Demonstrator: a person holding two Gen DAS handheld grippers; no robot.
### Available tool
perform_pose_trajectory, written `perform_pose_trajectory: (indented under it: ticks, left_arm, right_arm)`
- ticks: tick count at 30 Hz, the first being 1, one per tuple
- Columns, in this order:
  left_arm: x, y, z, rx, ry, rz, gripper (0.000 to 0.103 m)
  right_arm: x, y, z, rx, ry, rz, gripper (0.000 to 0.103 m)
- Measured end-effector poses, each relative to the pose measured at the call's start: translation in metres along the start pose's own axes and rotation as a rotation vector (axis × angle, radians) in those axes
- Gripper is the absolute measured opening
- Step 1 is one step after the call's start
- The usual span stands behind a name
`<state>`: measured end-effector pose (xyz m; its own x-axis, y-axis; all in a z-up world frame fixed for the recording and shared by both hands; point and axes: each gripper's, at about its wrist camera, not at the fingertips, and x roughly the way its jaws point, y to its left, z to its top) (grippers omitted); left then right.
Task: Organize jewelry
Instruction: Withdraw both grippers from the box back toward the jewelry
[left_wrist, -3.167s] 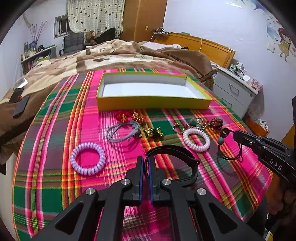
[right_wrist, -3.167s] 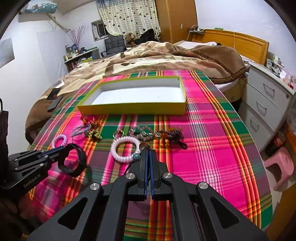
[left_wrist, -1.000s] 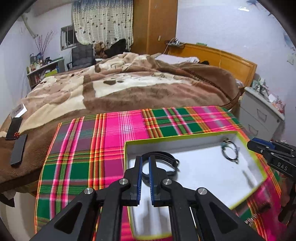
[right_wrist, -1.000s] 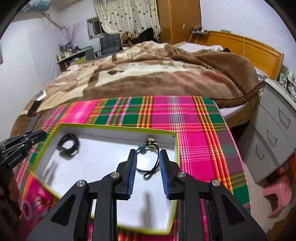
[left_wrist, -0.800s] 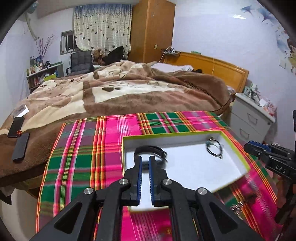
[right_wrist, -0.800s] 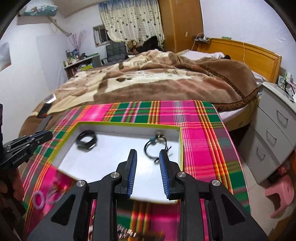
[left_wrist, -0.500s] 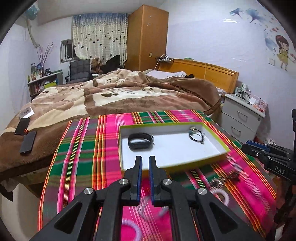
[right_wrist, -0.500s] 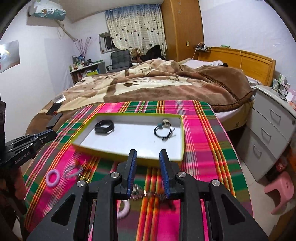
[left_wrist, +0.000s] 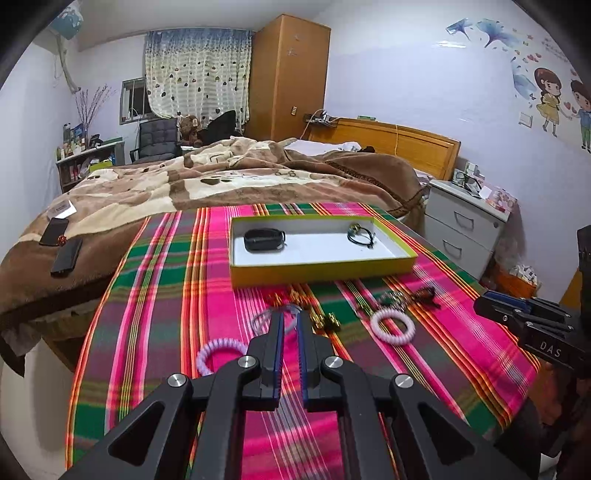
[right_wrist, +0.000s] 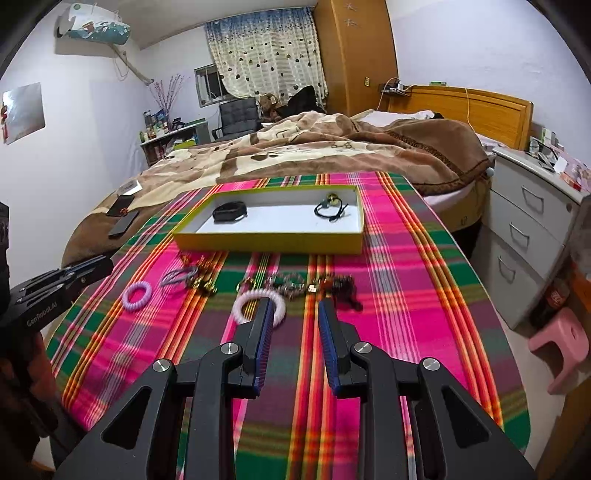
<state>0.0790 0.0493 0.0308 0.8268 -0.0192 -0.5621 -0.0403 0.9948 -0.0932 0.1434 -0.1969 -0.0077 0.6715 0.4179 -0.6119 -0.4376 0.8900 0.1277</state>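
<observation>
Jewelry is split between two places right now: a black band (left_wrist: 264, 240) and a dark cord bracelet (left_wrist: 360, 233) already lie in the yellow-rimmed box (left_wrist: 321, 271) at the far side of the plaid cloth (left_wrist: 155, 295), while the rest sits in a loose row on the cloth between the box and my grippers.

My left gripper (left_wrist: 290, 325) is empty, its jaws nearly closed with only a narrow slit between them. My right gripper (right_wrist: 293, 314) is empty too, jaws standing clearly apart with nothing between them.

What matters for the next pick is who is nearer to what. Straight ahead of the left gripper, just past its tips, lies the grey hair tie (left_wrist: 275, 317), with the lilac coil ring (left_wrist: 221, 352) slightly to its left and closer in. The pale pink coil ring (right_wrist: 258, 304) lies right at the tip of the right gripper's left finger, and the tangle of chains and charms (right_wrist: 314, 284) stretches across the cloth just beyond, its long axis running side to side.

I judge the right hand takes the pink ring, since its jaws are already spread; the left needs to open before it can close on anything.
</observation>
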Motion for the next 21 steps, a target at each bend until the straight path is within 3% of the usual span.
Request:
perform_pose_trajectory:
  ticks: [9,21]
  left_arm:
    - [-0.007,-0.007,-0.016,0.001,0.029,-0.032,0.006]
    - [0.008,0.001,-0.012,-0.006,0.053,-0.011,0.006]
  right_arm:
    - [-0.007,0.005,-0.016,0.015,0.026,0.012,0.026]
    - [0.004,0.008,-0.013,0.011,0.041,0.021,0.026]
